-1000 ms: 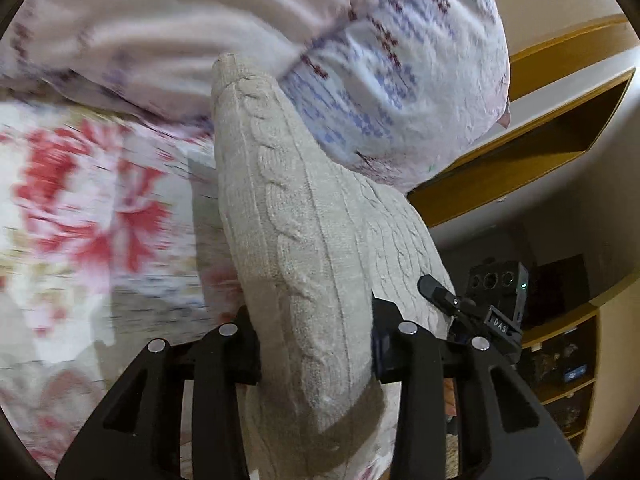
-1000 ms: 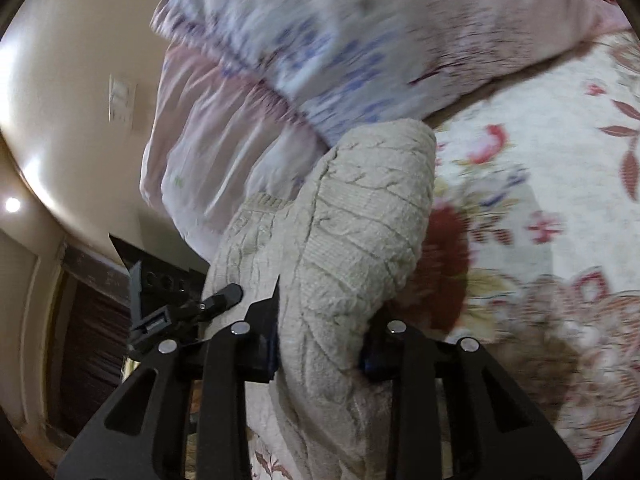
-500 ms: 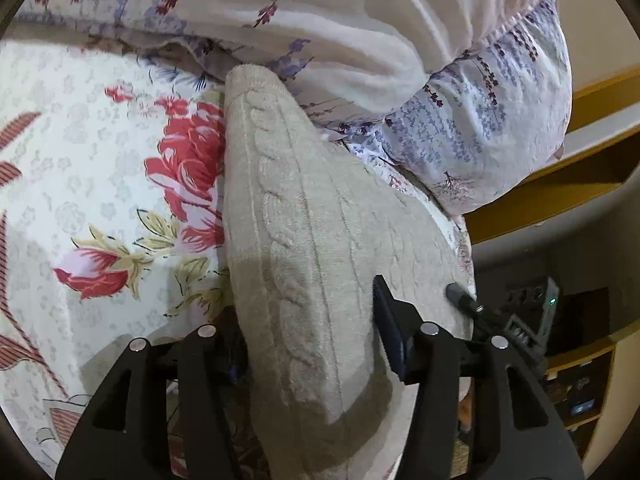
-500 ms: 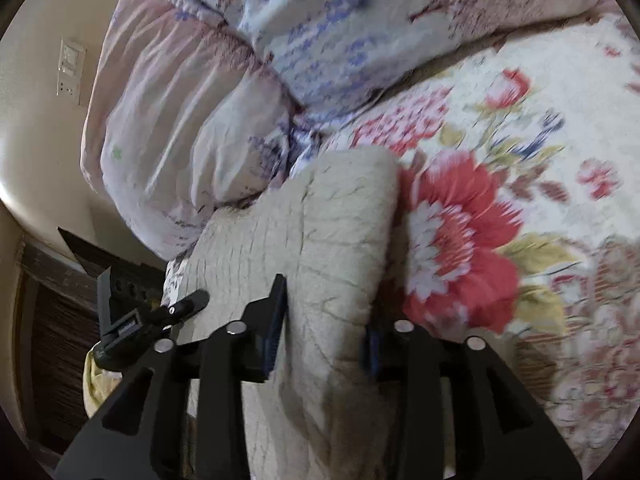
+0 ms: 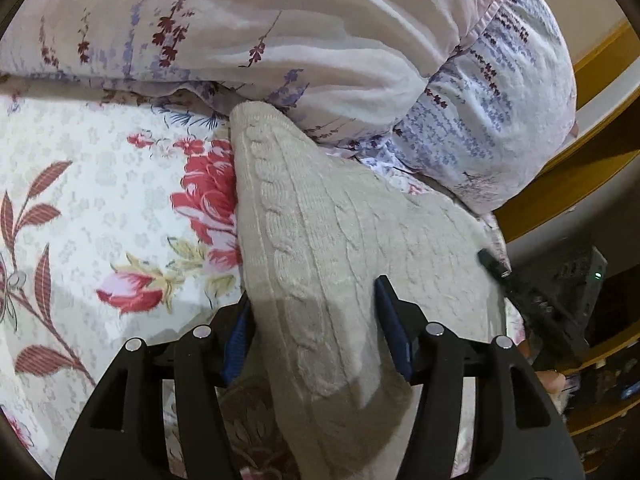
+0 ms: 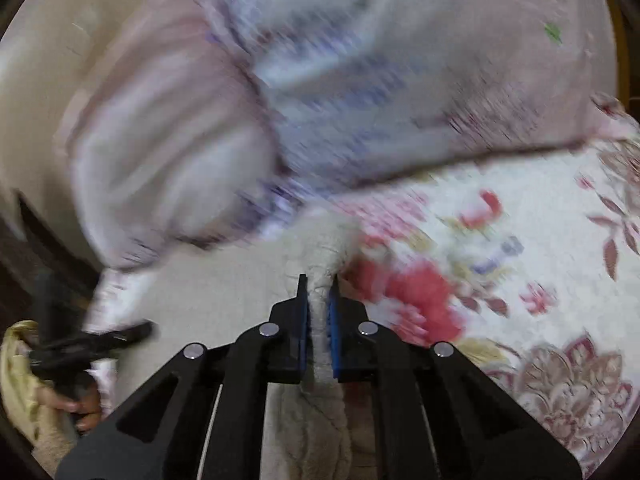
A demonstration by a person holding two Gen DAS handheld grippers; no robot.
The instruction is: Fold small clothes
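Observation:
A beige cable-knit sweater [image 5: 320, 232] lies folded on the floral bedspread [image 5: 100, 200], its far end against the pillows. My left gripper [image 5: 316, 320] has its jaws wide apart around the sweater's near edge, the fabric loose between them. In the blurred right wrist view my right gripper [image 6: 319, 304] is shut tight on a thin fold of the same sweater [image 6: 324, 248]. The other gripper [image 6: 100, 340] shows at lower left there, held in a hand.
Two pale floral pillows [image 5: 320, 40] are stacked at the bed's head, also in the right wrist view [image 6: 360, 80]. A wooden headboard and shelf [image 5: 580, 152] stand at the right. The right gripper [image 5: 540, 292] shows beside the sweater's right edge.
The sweater has come down onto the bedspread. My left gripper's jaws have spread wider around it. My right gripper has closed to a narrow pinch on a fold and is moving fast.

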